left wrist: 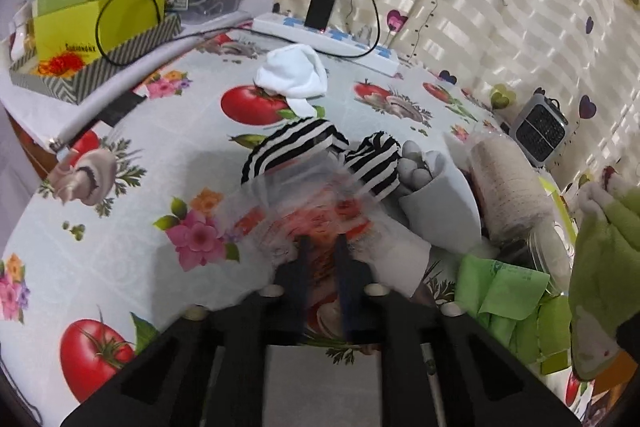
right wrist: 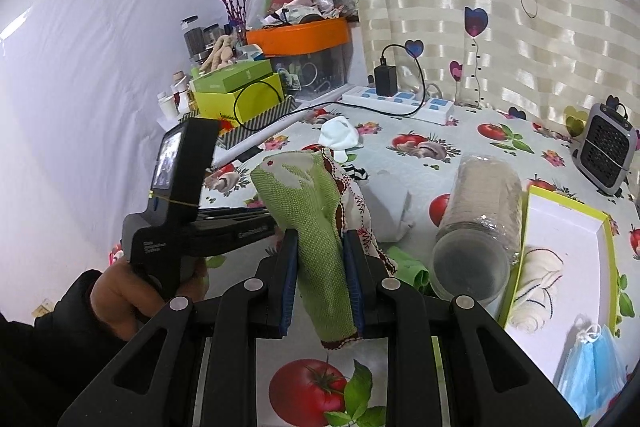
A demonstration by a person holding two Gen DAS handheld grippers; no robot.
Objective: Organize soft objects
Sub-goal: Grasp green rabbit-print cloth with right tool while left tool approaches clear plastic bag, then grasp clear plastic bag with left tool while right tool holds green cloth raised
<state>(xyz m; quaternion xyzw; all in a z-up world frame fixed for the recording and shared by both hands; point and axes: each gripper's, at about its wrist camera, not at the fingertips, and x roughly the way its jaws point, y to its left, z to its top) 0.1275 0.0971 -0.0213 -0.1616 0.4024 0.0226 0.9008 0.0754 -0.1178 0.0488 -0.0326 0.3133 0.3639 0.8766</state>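
Green cloth (right wrist: 316,227) sits clamped upright inside right gripper (right wrist: 320,259).

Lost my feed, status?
Right hand-held gripper shut on green cloth, lifted. Left hand-held gripper on clear bag, grip unclear. Striped sock lies just beyond.

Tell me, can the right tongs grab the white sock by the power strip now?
Probably not yet. The right tongs are shut on a green cloth, so they have no free grip. The white sock lies far across the table, uncovered, so they could likely take it after dropping the cloth.
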